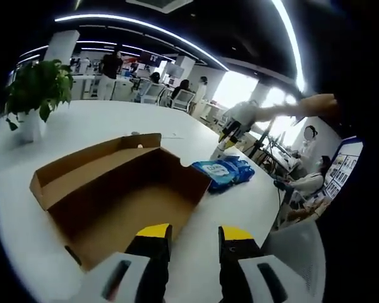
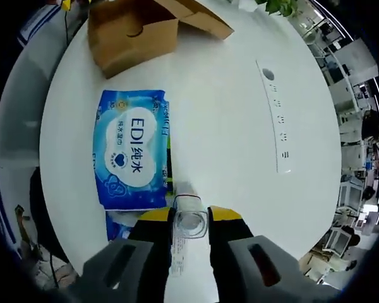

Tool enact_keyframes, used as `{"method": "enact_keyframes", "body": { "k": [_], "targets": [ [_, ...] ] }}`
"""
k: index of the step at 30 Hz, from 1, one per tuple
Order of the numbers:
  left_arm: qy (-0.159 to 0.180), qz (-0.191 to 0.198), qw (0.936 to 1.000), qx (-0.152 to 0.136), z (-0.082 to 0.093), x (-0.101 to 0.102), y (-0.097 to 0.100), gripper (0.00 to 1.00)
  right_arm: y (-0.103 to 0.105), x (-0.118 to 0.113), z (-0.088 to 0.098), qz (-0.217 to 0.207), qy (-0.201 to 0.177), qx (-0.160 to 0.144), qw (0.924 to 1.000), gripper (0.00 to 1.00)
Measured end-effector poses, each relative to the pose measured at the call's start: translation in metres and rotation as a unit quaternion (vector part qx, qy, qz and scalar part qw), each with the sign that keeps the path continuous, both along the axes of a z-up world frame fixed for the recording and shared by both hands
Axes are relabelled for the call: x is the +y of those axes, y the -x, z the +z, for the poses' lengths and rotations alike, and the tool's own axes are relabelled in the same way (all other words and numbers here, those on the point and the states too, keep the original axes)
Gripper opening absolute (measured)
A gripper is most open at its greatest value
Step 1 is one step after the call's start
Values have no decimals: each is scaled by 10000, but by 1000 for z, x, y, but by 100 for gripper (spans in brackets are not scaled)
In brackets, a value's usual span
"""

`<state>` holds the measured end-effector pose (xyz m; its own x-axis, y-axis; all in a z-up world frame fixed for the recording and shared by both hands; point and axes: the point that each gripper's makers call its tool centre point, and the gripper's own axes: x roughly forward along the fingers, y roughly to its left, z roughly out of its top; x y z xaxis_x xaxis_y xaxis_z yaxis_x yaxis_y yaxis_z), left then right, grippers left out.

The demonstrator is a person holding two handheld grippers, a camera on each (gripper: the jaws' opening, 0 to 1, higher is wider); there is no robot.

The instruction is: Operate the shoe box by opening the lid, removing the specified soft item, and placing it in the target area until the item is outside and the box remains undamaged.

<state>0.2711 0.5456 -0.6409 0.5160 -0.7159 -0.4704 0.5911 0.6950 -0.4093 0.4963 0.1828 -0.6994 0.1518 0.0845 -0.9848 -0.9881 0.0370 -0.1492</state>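
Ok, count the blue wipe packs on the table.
2, possibly more hidden. One wipe pack lies flat beside the cardboard box; a second pack peeks out beneath it, near the right gripper, which is holding a small clear bottle.

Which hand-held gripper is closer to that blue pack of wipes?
The right. The right hand-held gripper hovers just above the blue wipes pack, at its edge. The left hand-held gripper sits by the open shoe box, with the pack beyond the box.

shoe box cut by edge
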Motion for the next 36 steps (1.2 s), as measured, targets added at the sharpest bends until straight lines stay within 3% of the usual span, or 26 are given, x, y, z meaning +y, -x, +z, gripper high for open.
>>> {"method": "enact_keyframes", "body": {
  "k": [18, 28, 36],
  "targets": [
    [-6, 82, 10000, 12, -2, 6, -1, 30, -12, -1, -3, 160, 63, -118, 9998, 25],
    [34, 100, 9999, -67, 3, 4, -4, 30, -14, -7, 15, 55, -26, -405, 9992, 26],
    [75, 30, 9999, -123, 8, -3, 0, 30, -3, -13, 36, -230, -57, -750, 9969, 27]
  ]
}}
